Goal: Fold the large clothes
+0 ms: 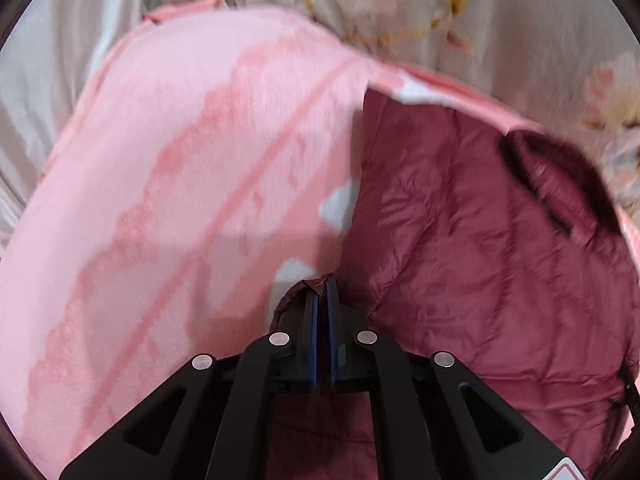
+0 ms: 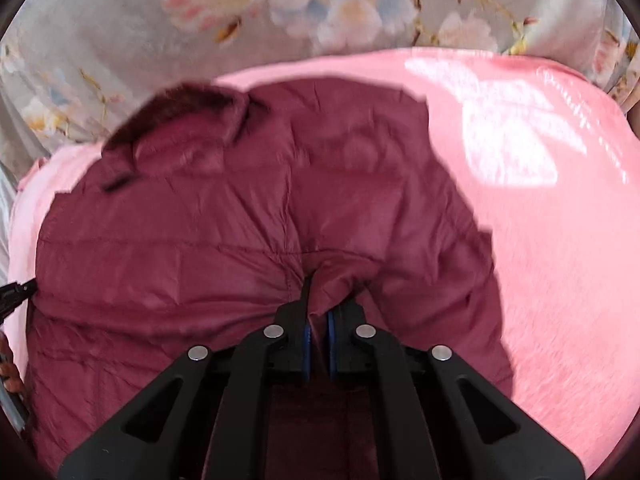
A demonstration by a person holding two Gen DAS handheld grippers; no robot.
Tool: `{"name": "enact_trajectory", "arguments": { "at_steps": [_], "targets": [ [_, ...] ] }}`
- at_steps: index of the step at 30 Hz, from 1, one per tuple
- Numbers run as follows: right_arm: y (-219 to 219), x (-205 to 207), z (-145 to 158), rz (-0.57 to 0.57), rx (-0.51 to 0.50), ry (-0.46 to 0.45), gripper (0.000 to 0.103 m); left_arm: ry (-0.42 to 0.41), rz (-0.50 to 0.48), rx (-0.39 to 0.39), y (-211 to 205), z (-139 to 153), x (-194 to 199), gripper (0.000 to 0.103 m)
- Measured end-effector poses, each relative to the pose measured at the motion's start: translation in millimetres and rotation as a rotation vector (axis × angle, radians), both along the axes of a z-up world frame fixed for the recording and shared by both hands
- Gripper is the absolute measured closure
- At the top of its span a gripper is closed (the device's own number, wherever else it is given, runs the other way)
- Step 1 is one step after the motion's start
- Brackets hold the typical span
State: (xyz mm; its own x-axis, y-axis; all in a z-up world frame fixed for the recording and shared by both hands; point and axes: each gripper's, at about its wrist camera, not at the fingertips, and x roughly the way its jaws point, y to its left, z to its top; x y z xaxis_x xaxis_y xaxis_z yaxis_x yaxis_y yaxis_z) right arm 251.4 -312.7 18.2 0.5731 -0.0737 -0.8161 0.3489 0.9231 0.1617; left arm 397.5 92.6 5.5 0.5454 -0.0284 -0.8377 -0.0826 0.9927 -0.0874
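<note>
1. The left wrist view looks steeply down along the left gripper (image 1: 322,292), very near the maroon jacket (image 1: 480,260), at its left edge over the pink blanket (image 1: 180,160).
2. The right wrist view looks steeply down along the right gripper (image 2: 318,300), equally near, over the jacket's middle.
3. Both views share the jacket's fur-trimmed hood (image 2: 180,108), the blanket and the floral sheet (image 2: 120,40) beyond.

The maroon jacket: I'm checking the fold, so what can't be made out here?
- Maroon jacket sleeves and hem: right wrist view, cut off by the lower edge and hidden behind the right tongs.
- Dark collar trim: left wrist view, blurred.
- Fabric pinched in the left tongs: hidden between the fingers.
</note>
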Motion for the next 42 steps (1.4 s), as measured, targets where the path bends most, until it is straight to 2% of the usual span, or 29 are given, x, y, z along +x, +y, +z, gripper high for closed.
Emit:
{"name": "enact_trajectory", "arguments": {
  "at_steps": [2,3,6,10,14,17,19,22,25,26,28,32,42],
  "targets": [
    [5,-1,4,0.016,-0.022,0.007,0.097,-0.012,-0.01,0.022,-1,-1,-5,0.096],
    [5,-3,7,0.016,-0.034,0.008,0.096,-0.016,-0.011,0.037,-1,1,-8,0.091],
    [-2,-22,28,-0.017,-0.075,-0.03,0.084,-0.012,-0.037,0.034,3,14,-24,0.089],
    [-8,-38,63,-0.041,-0.115,-0.108,0.076,-0.068,-0.066,0.021,11,52,-46,0.087],
    [7,-19,90,0.0,-0.051,-0.169,0.075,-0.127,-0.11,0.011,-19,88,-41,0.085],
    [33,7,90,0.058,0.023,-0.175,0.076,-0.097,-0.154,-0.046,-56,95,-28,0.083],
    [54,22,83,0.09,0.023,-0.162,0.076,-0.061,-0.194,-0.047,-83,90,-20,0.083],
    [84,34,58,0.143,0.005,-0.109,0.076,-0.009,-0.242,0.009,-120,56,-20,0.083],
    [97,33,27,0.173,-0.017,-0.043,0.076,0.031,-0.257,0.073,-134,22,-25,0.083],
    [101,32,17,0.175,-0.03,-0.022,0.076,0.023,-0.257,0.092,-136,14,-27,0.083],
    [102,26,1,0.186,-0.033,-0.012,0.076,-0.044,-0.272,0.142,-136,3,-37,0.081],
    [99,21,-5,0.169,-0.002,-0.031,0.076,-0.121,-0.289,0.203,-139,-7,-52,0.081],
    [98,20,-7,0.169,0.008,-0.035,0.076,-0.123,-0.289,0.234,-142,-8,-51,0.081]
  ]
}}
